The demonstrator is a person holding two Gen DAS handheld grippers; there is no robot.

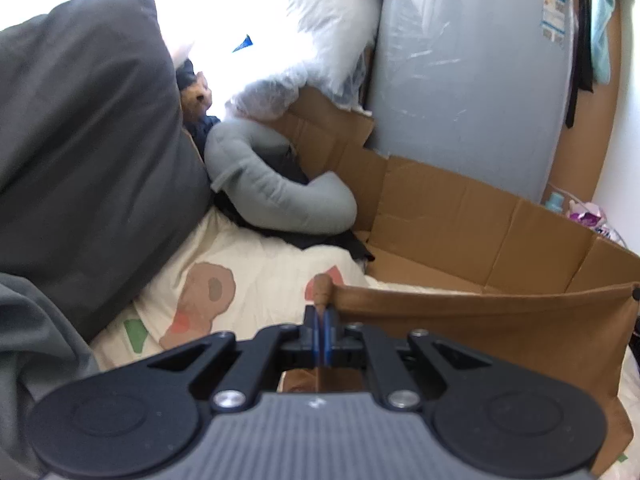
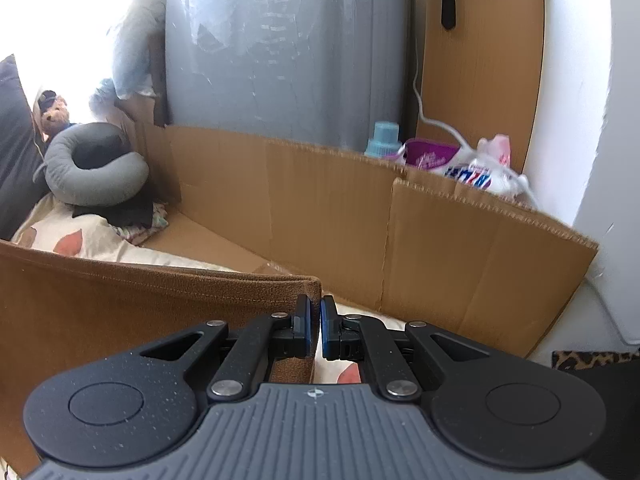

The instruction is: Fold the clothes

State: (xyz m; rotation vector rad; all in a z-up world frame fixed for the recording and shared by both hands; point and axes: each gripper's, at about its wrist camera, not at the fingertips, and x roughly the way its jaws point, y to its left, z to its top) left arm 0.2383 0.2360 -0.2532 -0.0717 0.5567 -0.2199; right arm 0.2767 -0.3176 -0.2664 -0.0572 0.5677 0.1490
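In the left wrist view, the left gripper [image 1: 321, 322] has its blue-padded fingers [image 1: 316, 332] pressed together on one top corner of a brown garment [image 1: 480, 328], a small bunch of the cloth poking up above the tips. From that corner the garment's upper edge runs taut to the right, and the rest of it hangs down as a flat sheet in front of the patterned bedsheet [image 1: 248, 272]. Beyond the garment a cardboard sheet [image 1: 460, 220] stands folded along the bed. A grey neck pillow [image 1: 272, 184] lies behind the garment on dark clothing, to the left of the cardboard, and a large dark grey pillow [image 1: 88, 120] rises further left. A grey plastic-wrapped mattress [image 1: 468, 80] stands behind the cardboard. In the right wrist view, the right gripper [image 2: 315, 322] has its fingers [image 2: 305, 324] drawn almost together, with a thin slit between the pads, at the opposite top corner of the brown garment [image 2: 140, 304]; the cloth's edge passes between them, so it looks pinched there. The garment stretches away to the left from this corner, its hem thick and level. Behind it runs the cardboard sheet [image 2: 320, 200], with the grey neck pillow [image 2: 92, 168] and a teddy bear [image 2: 54, 116] to the far left of the garment. Behind the cardboard stands the mattress [image 2: 288, 52], and a blue-capped bottle [image 2: 382, 140] and plastic packets [image 2: 480, 168] show over the cardboard's top edge.
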